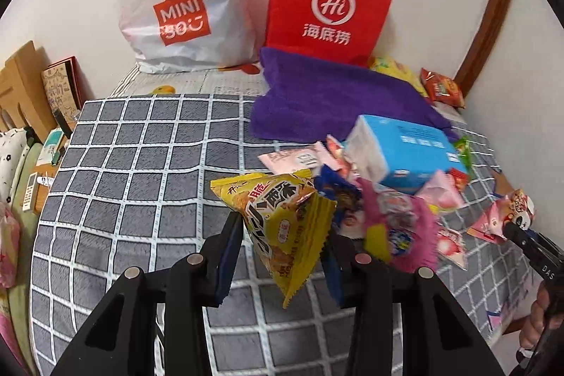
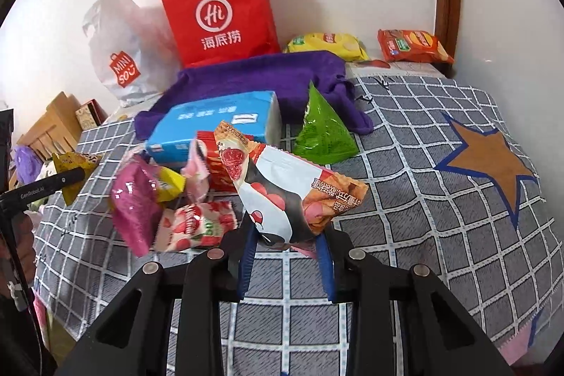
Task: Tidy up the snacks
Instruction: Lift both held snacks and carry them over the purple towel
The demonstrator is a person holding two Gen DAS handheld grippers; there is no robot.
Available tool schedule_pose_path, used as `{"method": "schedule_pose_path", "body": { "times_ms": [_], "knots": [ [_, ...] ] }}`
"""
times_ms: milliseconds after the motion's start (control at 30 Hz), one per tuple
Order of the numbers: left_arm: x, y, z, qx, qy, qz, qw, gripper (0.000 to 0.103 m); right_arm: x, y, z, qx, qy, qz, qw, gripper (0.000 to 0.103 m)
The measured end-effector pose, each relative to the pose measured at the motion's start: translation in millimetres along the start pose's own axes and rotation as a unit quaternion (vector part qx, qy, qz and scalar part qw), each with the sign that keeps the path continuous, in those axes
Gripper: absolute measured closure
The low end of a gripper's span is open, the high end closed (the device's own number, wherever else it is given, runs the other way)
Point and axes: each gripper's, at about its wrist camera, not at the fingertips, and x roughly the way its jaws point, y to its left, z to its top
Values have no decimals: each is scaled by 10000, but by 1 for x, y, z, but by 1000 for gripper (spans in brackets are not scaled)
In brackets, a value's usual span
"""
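Observation:
My left gripper is shut on a yellow snack packet, held above the grey checked blanket. My right gripper is shut on a white and orange packet with a black-and-white figure on it, also lifted off the blanket. Between the two lies a loose pile: a pink packet, a strawberry packet, a green triangular packet and a blue tissue pack. The right gripper shows at the right edge of the left wrist view.
A purple towel lies behind the pile. A red paper bag and a white plastic bag stand against the wall. Yellow and orange chip bags lie at the back right. Cardboard boxes stand off the left edge.

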Motion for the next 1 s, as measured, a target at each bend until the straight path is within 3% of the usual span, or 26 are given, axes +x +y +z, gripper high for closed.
{"method": "schedule_pose_path", "body": {
  "times_ms": [267, 500, 733, 1000],
  "knots": [
    [-24, -28, 3, 78, -72, -407, 9991, 63, -29, 11, 8, -13, -171, 209, 9996, 72],
    [-33, -66, 29, 354, -207, -725, 9965, 63, -38, 25, 31, -185, -348, 274, 9988, 72],
    [-26, -90, 55, 483, -260, -968, 9938, 63, -27, 29, 60, -130, -366, 495, 9980, 73],
    [-4, -105, 84, 590, -251, -956, 9934, 63, 7, 30, 96, -163, -378, 396, 9984, 73]
  ]
}}
